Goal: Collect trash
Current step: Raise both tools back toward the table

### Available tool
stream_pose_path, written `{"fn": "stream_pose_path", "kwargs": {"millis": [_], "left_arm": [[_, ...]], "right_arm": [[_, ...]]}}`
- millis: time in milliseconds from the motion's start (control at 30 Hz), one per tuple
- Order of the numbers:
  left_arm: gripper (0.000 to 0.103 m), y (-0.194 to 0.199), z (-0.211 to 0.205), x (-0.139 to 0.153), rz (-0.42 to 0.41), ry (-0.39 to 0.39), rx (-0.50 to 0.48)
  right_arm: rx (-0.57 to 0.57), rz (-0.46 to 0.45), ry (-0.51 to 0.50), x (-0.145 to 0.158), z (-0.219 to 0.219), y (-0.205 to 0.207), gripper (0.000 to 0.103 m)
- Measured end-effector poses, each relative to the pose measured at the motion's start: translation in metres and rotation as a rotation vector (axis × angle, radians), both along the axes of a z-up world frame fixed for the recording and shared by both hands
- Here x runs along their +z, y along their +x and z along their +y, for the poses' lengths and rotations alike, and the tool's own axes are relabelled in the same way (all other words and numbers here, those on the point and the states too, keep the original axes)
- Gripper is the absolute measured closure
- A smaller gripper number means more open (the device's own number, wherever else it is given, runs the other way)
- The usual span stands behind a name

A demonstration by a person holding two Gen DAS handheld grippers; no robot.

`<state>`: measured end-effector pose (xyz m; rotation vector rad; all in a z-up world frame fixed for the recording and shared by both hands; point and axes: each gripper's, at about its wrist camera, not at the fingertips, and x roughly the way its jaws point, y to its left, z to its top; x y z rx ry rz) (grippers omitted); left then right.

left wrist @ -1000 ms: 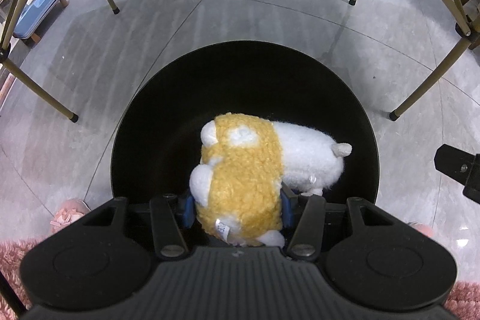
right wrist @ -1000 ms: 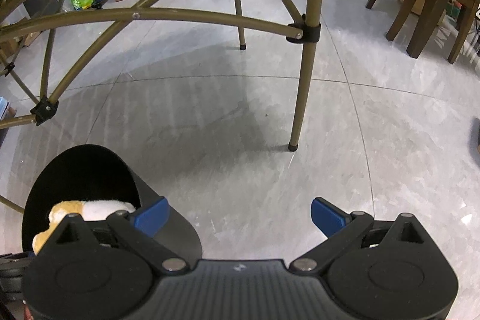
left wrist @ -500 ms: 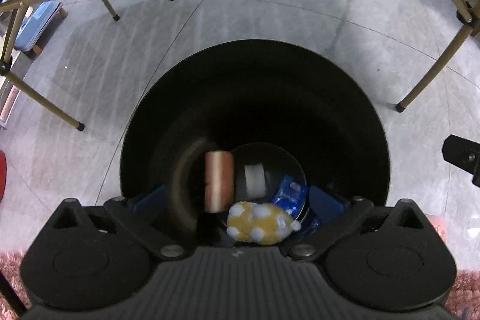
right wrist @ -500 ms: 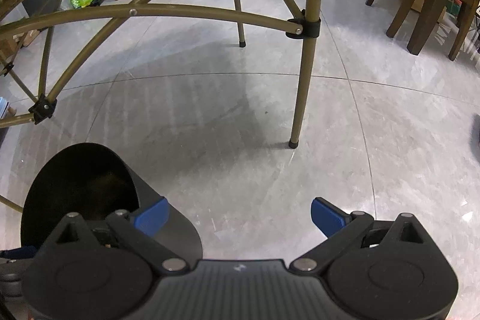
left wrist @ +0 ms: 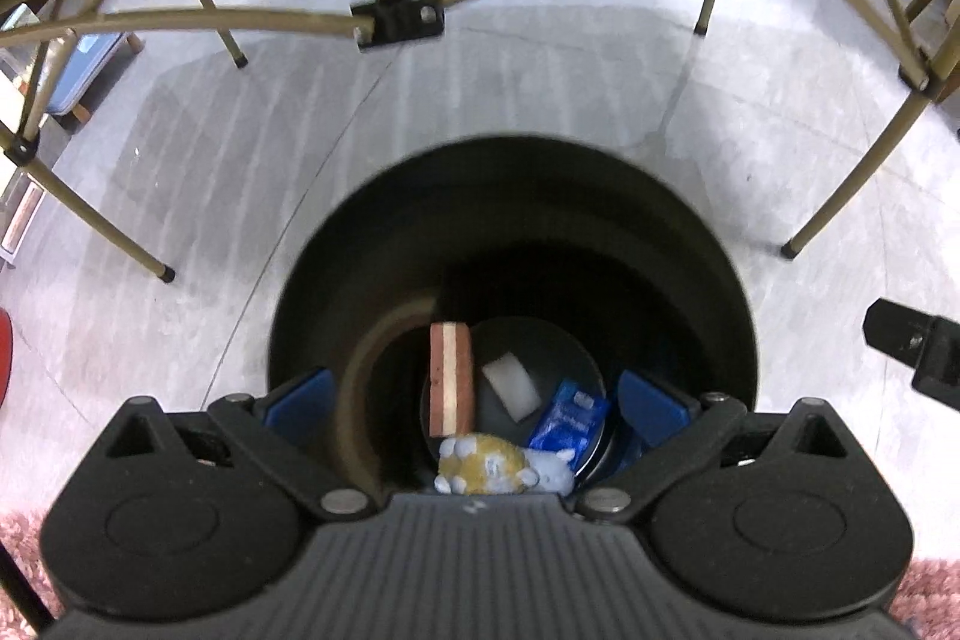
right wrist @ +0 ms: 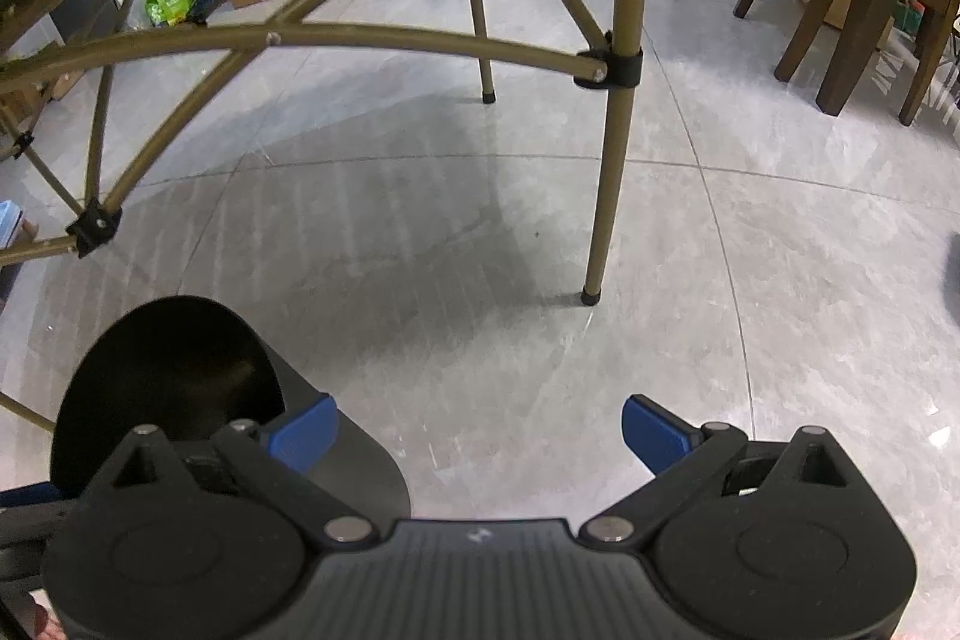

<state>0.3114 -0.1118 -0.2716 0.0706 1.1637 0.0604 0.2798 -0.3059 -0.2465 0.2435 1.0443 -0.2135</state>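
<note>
Jaws spread wide and empty, the left gripper point(left wrist: 474, 400) hangs over a round black plastic bin point(left wrist: 510, 220); a yellow-and-white plush toy point(left wrist: 501, 472) lies at its bottom.

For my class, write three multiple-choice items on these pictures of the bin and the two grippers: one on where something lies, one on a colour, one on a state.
1. Where is the plush toy?
A. at the bottom of the bin
B. on the floor beside the bin
C. between the right gripper's fingers

2. What colour is the packet next to the plush toy?
A. green
B. blue
C. red

3. How do the left gripper's jaws stand?
A. shut on the plush toy
B. shut on nothing
C. open, holding nothing

Answers:
1 A: the plush toy lies deep inside the black bin, beside a striped block and a white piece.
2 B: the packet is plainly blue.
3 C: the left gripper has its blue pads spread wide above the bin, with nothing between them.
</note>
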Motion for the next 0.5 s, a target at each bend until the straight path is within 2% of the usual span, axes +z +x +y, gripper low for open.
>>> {"fn": "stream_pose_path", "kwargs": {"millis": [233, 500], "left_arm": [[0.000, -0.003, 0.015, 0.036, -0.133, -0.042, 0.037], [0.000, -0.015, 0.039, 0.091, -0.369, -0.069, 0.068]], "right_arm": [[0.014, -0.117, -0.049, 0.028, 0.005, -0.004, 0.002], [0.084, -0.380, -0.137, 0.087, 0.019, -0.016, 0.002]]}}
